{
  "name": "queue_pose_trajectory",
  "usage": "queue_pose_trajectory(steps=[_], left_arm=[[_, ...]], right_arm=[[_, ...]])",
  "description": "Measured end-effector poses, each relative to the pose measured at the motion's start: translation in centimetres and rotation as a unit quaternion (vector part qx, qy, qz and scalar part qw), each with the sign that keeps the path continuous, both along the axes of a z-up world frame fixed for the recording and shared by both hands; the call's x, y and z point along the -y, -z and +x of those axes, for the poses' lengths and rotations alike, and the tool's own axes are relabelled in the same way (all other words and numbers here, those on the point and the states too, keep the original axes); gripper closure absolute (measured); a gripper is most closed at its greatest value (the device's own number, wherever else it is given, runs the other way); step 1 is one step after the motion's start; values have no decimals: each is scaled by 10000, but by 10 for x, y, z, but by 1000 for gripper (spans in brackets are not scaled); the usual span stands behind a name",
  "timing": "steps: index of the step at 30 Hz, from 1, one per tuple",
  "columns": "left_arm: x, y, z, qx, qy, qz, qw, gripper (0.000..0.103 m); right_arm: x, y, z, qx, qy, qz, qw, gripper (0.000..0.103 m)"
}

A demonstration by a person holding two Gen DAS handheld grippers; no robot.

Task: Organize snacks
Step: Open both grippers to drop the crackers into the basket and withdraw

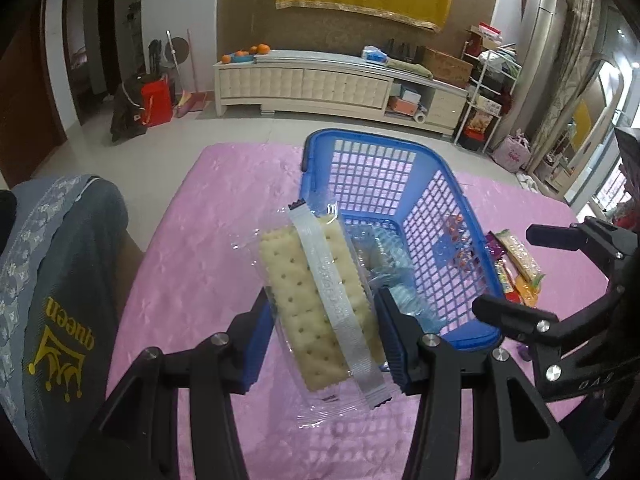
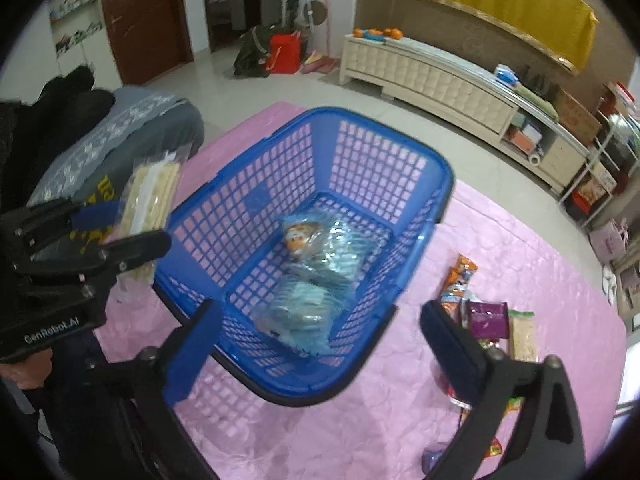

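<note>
Left gripper (image 1: 326,330) pinching a clear-wrapped cracker pack (image 1: 320,304) across its width, held in the air at lower centre of the left wrist view, just short of the blue basket's (image 1: 472,334) near rim. Right gripper (image 2: 320,350) spread wide, nothing between the pads, hanging over the near end of the basket at lower centre of its own view. Already in the basket: a few blue-wrapped snack packs (image 2: 316,280), lying along the floor toward the near end. Still out on the pink-covered counter (image 2: 400,420): a cluster of loose snack packets (image 2: 486,320) at right of the frame, beside the basket's right wall.

Likely step: dropping the crackers in. Best carried forward and rightward past the rim before any release, so the pack's far end clears the lattice wall rather than catching on it. Worth lowering close over the free floor at the far end, then letting go flat, since crackers break easily. Firm squeezing to be avoided. Right gripper seemingly free to turn toward the loose packets next.
</note>
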State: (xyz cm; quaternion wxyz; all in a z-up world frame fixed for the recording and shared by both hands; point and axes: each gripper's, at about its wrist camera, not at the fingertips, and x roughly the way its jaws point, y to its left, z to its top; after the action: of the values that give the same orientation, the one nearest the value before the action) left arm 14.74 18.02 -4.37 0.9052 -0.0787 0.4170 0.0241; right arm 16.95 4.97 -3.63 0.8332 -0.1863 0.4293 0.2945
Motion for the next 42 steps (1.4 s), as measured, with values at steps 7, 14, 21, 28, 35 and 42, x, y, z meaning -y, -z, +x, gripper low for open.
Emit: queue_pose_trajectory(steps=[7, 14, 21, 28, 35, 42], left_arm=[[11, 1, 15, -51, 284, 132, 9995, 56], [22, 15, 31, -173, 633, 226, 9976, 56], [26, 30, 40, -205, 774, 566, 9952, 56], [18, 30, 34, -126, 748, 469, 9960, 39], [17, 17, 19, -36, 558, 399, 9976, 32], [22, 1, -3, -20, 411, 361, 9985, 32]], right_arm=[[20, -6, 5, 157, 398, 231, 9988, 0], [25, 9, 13, -44, 601, 168, 9980, 0], [26, 19, 13, -119, 691, 120, 9975, 0], [22, 22, 13, -136, 665, 51, 9977, 0], [20, 12, 4, -95, 611, 177, 9979, 0], [36, -3, -13, 16, 643, 440, 9970, 0]])
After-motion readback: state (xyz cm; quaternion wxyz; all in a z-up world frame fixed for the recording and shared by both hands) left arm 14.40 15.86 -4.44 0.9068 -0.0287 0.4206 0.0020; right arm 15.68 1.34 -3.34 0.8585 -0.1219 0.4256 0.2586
